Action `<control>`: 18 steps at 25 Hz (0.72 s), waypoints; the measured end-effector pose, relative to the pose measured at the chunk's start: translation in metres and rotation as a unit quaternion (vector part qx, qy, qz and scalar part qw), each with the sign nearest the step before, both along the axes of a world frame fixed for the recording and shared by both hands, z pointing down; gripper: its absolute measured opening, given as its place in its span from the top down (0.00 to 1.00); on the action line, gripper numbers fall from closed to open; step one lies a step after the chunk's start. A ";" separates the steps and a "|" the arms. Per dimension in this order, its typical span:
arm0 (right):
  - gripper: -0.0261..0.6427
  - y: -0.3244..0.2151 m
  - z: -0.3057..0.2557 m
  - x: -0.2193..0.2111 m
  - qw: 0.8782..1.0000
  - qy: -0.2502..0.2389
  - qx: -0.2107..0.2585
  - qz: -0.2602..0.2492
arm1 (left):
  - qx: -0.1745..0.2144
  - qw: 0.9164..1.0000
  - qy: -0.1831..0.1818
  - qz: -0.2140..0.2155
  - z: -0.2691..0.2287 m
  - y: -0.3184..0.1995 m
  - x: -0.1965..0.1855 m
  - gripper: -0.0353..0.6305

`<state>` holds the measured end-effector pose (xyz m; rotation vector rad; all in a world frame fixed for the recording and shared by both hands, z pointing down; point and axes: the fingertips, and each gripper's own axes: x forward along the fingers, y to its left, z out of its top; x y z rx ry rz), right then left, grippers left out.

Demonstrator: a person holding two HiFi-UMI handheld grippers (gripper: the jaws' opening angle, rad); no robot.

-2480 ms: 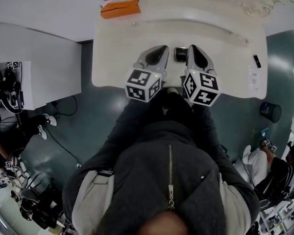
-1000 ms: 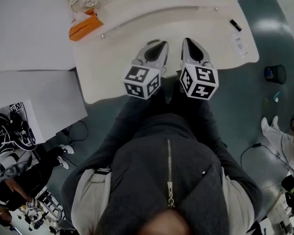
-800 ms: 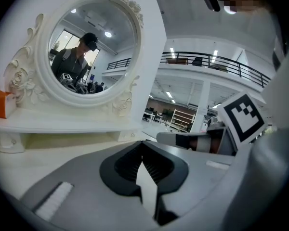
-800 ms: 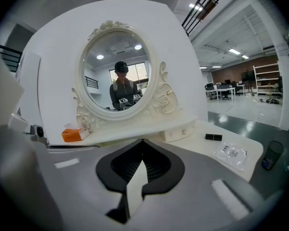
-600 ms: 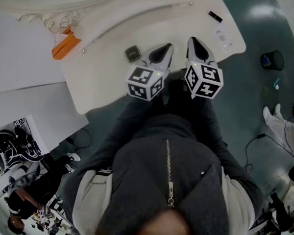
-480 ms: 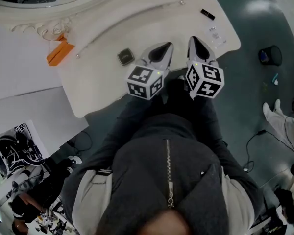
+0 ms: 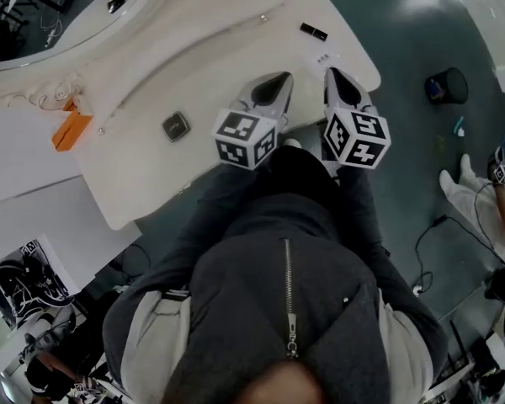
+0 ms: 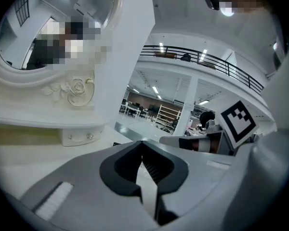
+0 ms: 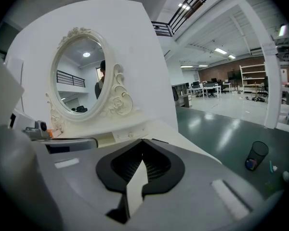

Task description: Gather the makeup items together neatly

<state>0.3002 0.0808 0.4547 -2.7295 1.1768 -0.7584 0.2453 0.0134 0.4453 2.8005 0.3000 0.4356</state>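
The left hand-held gripper [image 8: 143, 146] holds its jaws together at the tips, with nothing between them. Beyond it lies a pale worktop [image 8: 29, 153] bearing an ornate white mirror [image 8: 78, 87] above small drawers [image 8: 80, 137]. A marker cube [image 8: 238, 121] shows at the right.

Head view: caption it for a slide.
Left gripper and right gripper, both shut, over a vanity table bearing a compact.

Cream-white table [image 7: 227, 57]; orange box [image 7: 70, 130] far left; dark grey square compact [image 7: 176, 126]; black tube [image 7: 313, 31] far right. Pale grey left gripper [image 7: 278, 81] and right gripper [image 7: 333, 76], black-and-white square markers on cubes. Teal-green floor [image 7: 404, 82].
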 end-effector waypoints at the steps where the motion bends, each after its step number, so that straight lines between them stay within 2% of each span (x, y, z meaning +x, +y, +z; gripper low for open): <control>1: 0.96 0.001 0.002 0.006 1.000 -0.001 -0.005 -0.010 | -0.002 1.000 -0.001 0.000 0.002 0.003 0.007 0.93; 5: 0.96 -0.001 0.015 0.028 0.995 0.008 -0.051 -0.090 | -0.005 1.000 -0.008 -0.003 0.010 0.008 0.028 0.93; 11: 0.96 -0.005 0.047 0.050 0.964 0.025 -0.147 -0.218 | -0.013 0.999 -0.025 -0.030 0.023 0.001 0.043 0.93; 13: 0.96 -0.009 0.057 0.054 0.950 0.027 -0.174 -0.257 | -0.019 0.998 -0.032 -0.041 0.028 -0.004 0.043 0.93; 15: 0.95 -0.017 0.066 0.054 0.931 0.032 -0.199 -0.304 | -0.024 0.998 -0.039 -0.051 0.033 -0.011 0.043 0.93; 18: 0.91 -0.027 0.077 0.047 0.890 0.046 -0.241 -0.385 | -0.027 0.997 -0.046 -0.059 0.039 -0.018 0.042 0.93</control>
